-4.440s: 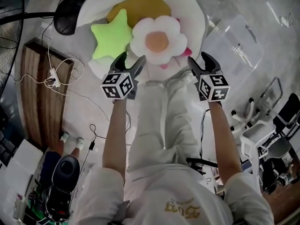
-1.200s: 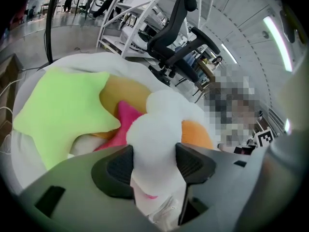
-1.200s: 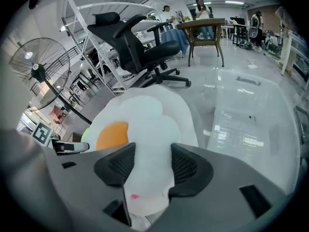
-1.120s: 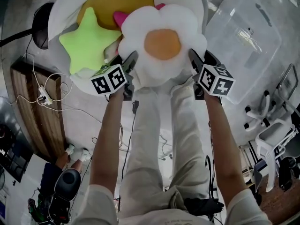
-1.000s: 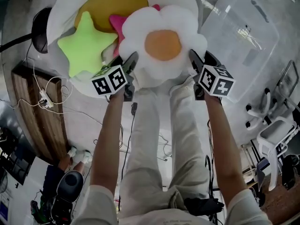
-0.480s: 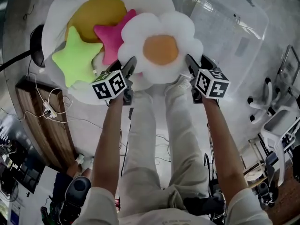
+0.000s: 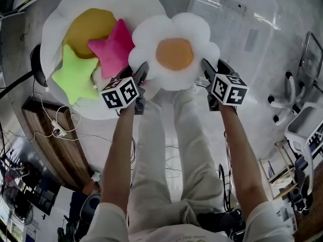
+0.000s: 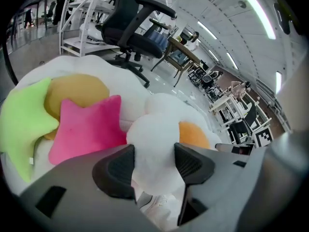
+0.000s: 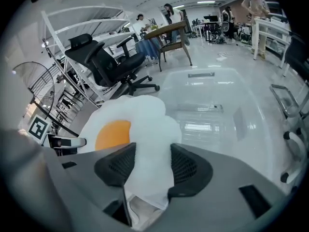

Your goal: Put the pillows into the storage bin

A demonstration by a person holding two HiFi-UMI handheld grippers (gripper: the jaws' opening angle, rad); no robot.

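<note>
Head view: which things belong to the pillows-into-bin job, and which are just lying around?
Job:
flower pillow, gripped by left gripper and right gripper
pink star pillow
green star pillow
yellow pillow
clear storage bin

Lying about:
wooden bench
white cables
black office chair

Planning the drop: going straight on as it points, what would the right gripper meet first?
Beyond the flower pillow clamped in the right gripper, the clear storage bin lies ahead, probably its open inside; depth is unclear.
</note>
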